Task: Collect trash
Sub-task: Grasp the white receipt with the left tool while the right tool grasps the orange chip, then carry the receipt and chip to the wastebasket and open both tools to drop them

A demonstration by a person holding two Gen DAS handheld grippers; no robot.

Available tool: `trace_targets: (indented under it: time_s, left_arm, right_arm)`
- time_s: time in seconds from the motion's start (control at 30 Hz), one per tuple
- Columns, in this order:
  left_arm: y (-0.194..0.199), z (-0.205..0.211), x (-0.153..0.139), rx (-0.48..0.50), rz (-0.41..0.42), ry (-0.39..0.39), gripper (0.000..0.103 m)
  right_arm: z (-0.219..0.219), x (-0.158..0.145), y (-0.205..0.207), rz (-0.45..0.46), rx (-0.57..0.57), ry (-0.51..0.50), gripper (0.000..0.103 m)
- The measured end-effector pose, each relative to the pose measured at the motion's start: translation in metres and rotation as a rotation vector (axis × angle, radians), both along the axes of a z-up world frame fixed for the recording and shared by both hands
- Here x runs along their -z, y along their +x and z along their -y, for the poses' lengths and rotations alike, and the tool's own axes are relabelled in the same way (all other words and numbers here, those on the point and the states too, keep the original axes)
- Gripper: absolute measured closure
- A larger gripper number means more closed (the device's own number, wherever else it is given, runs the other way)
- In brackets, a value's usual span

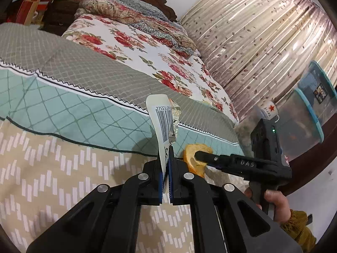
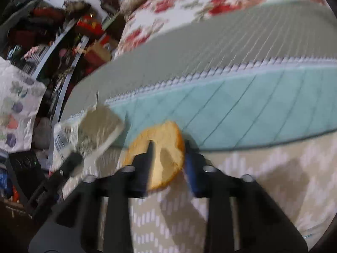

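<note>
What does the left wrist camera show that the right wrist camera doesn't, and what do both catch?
Only the left wrist view: the barcode print on the paper wrapper pinched in the shut left gripper, the curtain, stacked plastic bins, and the hand holding the right gripper.

Only the right wrist view: cluttered shelves and a patterned bag at the left, though blurred.

Both: the orange peel gripped by the right gripper, the wrapper, and the bed cover.

Left claw clamped; right claw gripping
</note>
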State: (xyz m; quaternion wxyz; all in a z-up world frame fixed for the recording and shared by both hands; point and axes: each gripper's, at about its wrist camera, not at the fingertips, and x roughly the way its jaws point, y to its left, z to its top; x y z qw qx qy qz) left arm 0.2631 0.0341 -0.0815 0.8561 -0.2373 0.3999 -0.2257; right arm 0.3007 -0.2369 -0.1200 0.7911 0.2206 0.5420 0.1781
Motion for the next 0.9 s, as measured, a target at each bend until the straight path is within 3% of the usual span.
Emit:
trace_targets:
  time_s: [0.07,0.23,0.4,0.53,0.8,0.9]
  left_arm:
    - [-0.001,0.004,-0.001,0.002,0.011,0.025,0.100]
    - [-0.006,0.019,-0.005,0.033,0.059,0.097,0.100]
    - [-0.020,0.042,-0.013,0.087,0.131,0.180,0.100]
    - [-0.030,0.064,-0.021,0.140,0.129,0.183,0.100]
    - [-0.055,0.171,-0.068,0.343,0.206,0.256,0.100]
    - [-0.063,0.238,-0.078,0.462,0.207,0.258,0.100]
  right_arm:
    - [0.001,-0.003,-0.005,0.011,-0.010,0.025,0.093]
    - [0.017,-0.025,-0.031,0.083,0.007,0.027,0.093]
    - [0.065,-0.042,-0.079,0.153,0.082,0.055,0.093]
    - [0.112,-0.041,-0.113,0.179,0.157,0.090,0.093]
    - [0.211,-0.039,-0.172,0.255,0.336,0.156,0.093]
    - [0.255,-0.039,-0.204,0.294,0.423,0.169,0.093]
